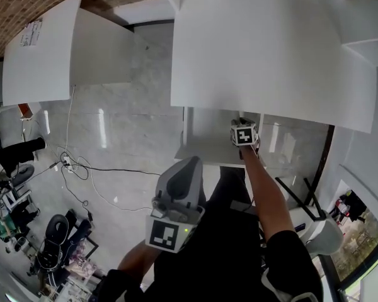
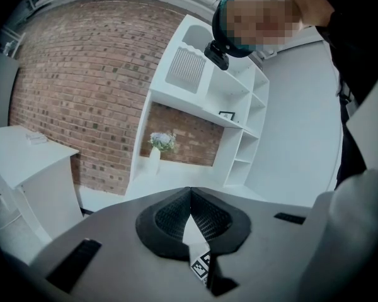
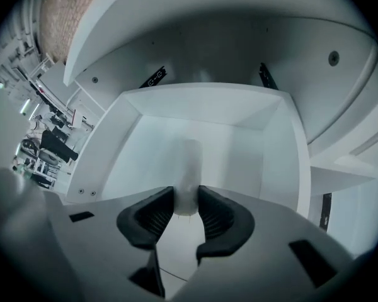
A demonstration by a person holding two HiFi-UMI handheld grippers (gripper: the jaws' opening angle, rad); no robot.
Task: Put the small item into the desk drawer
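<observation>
White item (image 3: 189,168) is clamped between the right gripper (image 3: 186,200) pads and pointed down into the open drawer (image 3: 113,150). The drawer is pulled out from under the white table (image 1: 271,49). Left gripper (image 2: 190,197) has jaws together, nothing held, well apart from the drawer.

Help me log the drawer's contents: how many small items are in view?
1. A small white item is pinched in the right claw, over the open drawer. The claw's body hides the drawer's near floor, so another could be hidden.
</observation>
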